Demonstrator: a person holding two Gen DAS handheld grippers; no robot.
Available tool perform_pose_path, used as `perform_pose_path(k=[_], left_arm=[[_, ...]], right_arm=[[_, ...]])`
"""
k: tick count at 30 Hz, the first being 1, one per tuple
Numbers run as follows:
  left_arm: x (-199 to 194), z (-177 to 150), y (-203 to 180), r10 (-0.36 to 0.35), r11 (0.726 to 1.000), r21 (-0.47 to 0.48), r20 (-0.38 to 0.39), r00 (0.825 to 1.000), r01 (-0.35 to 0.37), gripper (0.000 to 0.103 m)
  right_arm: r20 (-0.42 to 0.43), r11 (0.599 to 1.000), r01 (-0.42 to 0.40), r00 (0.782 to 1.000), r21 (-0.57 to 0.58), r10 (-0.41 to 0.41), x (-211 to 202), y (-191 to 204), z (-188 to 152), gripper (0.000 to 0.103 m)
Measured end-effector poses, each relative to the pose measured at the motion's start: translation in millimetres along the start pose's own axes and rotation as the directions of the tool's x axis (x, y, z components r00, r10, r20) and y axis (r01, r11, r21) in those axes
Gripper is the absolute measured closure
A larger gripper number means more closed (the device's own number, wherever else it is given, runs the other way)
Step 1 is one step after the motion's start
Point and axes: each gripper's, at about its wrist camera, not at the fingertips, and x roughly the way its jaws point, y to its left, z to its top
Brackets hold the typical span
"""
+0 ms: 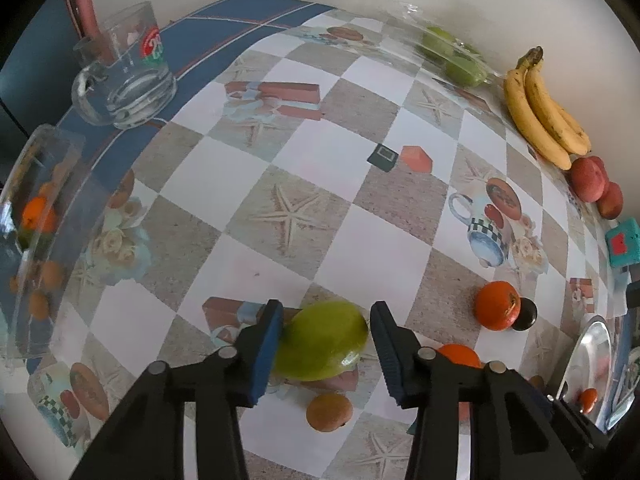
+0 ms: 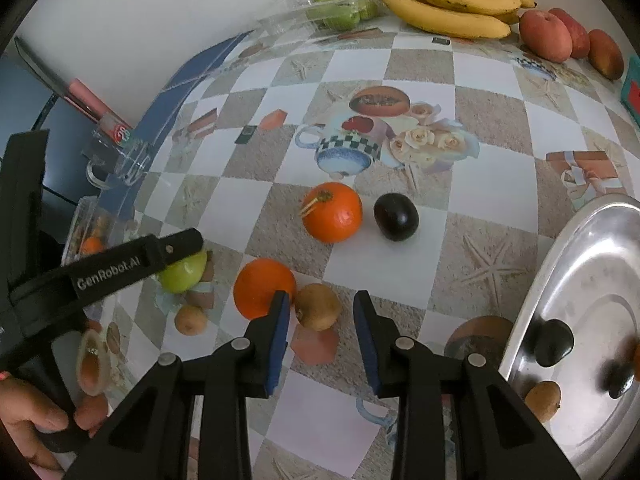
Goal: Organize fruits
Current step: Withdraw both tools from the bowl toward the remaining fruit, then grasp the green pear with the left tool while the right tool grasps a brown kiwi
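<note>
On checkered tabletop (image 1: pixel 344 216), L tongs (image 1: pixel 326 344) straddle round green fruit (image 1: pixel 320 346), w/ right pad apart; R tongs (image 2: pixel 320 316) bracket brown kiwi (image 2: pixel 318 306), not gripping; centre both before squeezing.

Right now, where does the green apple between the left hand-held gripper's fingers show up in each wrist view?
Left wrist view: the green apple sits low centre, between the left hand-held gripper fingers.
Right wrist view: the same apple is at lower left, partly hidden behind the left gripper's black arm.
Shared landmark: the bunch of bananas against the wall, upper right in the left view, top right in the right view.
</note>
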Motion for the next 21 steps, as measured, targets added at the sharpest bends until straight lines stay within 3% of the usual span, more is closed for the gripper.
perform_pose_path(k=[21], left_arm=[[-1, -4, 20, -0.044, 0.995, -0.091, -0.018, 0.999, 0.043, 0.055]], right_arm=[[-0.012, 0.998, -0.057, 0.998, 0.036, 0.058, 2, -4, -1, 0.08]])
